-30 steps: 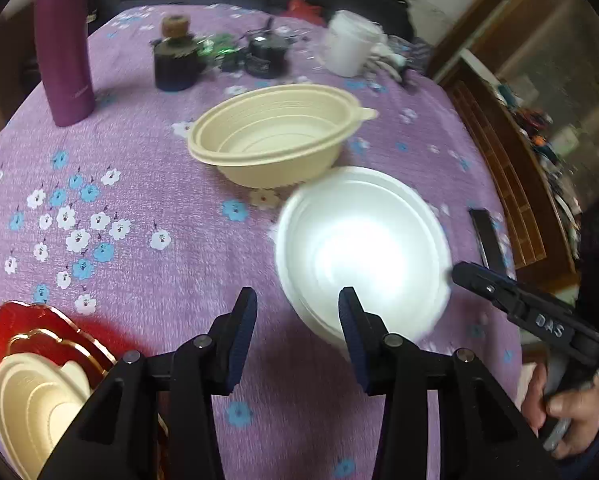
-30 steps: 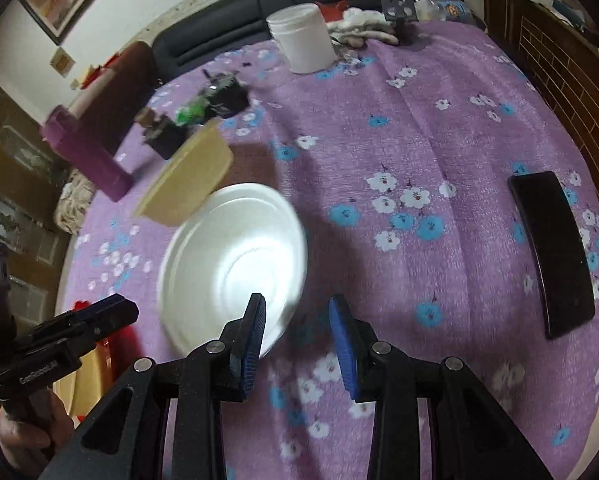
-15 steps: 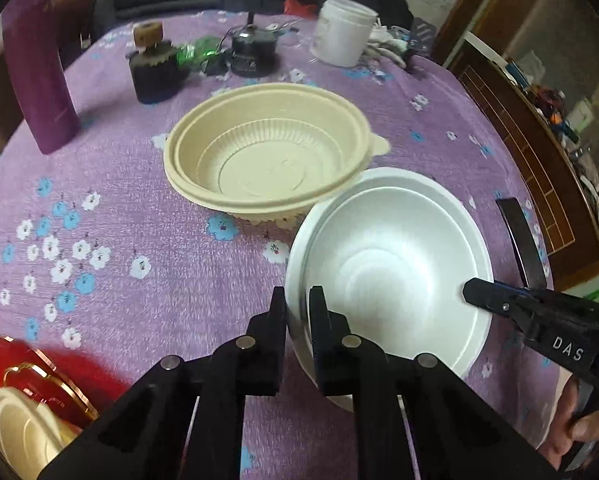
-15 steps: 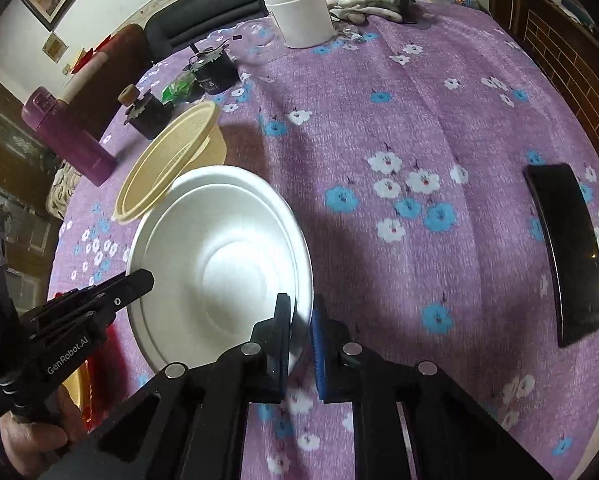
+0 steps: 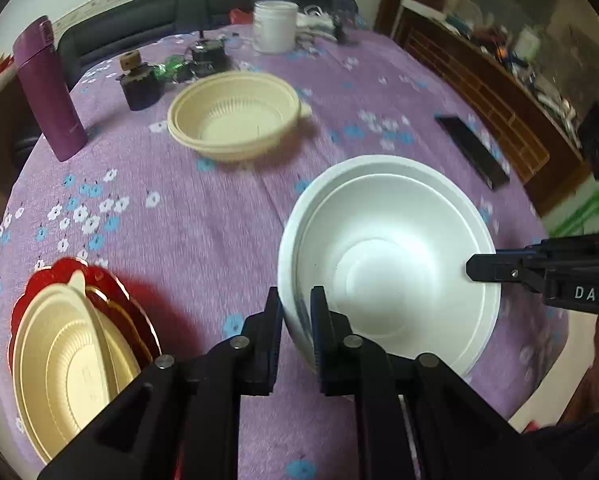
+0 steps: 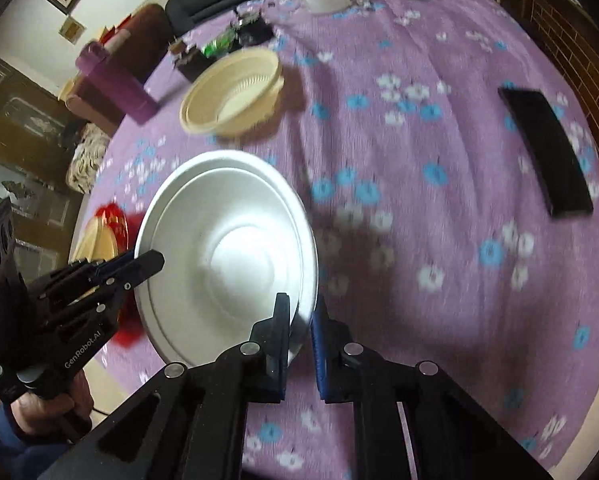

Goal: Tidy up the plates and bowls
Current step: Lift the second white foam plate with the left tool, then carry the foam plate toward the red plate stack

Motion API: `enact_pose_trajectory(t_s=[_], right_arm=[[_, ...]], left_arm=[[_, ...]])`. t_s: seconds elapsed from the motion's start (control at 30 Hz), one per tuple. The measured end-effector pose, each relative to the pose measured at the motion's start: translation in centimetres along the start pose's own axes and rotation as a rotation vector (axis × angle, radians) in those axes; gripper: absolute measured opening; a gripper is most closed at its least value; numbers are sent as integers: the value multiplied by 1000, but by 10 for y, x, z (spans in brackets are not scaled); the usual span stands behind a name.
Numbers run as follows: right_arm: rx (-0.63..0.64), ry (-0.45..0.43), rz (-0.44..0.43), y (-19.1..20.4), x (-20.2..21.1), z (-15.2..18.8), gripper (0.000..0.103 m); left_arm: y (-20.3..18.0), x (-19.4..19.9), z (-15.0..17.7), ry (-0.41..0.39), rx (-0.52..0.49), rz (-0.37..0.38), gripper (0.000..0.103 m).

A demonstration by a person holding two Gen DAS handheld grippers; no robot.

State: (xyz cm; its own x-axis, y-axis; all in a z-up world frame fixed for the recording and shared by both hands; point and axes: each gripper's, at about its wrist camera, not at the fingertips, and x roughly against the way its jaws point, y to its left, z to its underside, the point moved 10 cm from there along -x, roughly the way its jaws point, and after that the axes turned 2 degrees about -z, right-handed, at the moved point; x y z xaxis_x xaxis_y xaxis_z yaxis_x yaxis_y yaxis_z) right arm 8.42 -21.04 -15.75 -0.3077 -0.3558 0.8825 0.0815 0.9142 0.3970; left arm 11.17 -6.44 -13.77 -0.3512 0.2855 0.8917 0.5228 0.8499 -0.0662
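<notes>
Left wrist view shows the round white foam bowl above the purple flowered worktop, its opposite rims pinched by the left gripper and right gripper jaws; light, crushable foam favours gentle rim holds.

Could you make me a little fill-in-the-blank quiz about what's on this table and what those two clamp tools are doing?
1. Both grippers, left gripper and right gripper, are clamped on the rim of the ____ bowl.
2. The tablecloth is ____ with small flowers.
3. The cream lid rests on a ____ plate.
4. The cream bowl holds ____.

Missing words: white; purple; red; nothing
</notes>
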Motion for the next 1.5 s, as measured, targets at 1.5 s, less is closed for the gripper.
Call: enact_pose_trajectory(t_s=[1.5], right_arm=[[-6, -113, 95, -15, -1, 9, 23]], left_arm=[[3, -1, 17, -84, -69, -160, 49]])
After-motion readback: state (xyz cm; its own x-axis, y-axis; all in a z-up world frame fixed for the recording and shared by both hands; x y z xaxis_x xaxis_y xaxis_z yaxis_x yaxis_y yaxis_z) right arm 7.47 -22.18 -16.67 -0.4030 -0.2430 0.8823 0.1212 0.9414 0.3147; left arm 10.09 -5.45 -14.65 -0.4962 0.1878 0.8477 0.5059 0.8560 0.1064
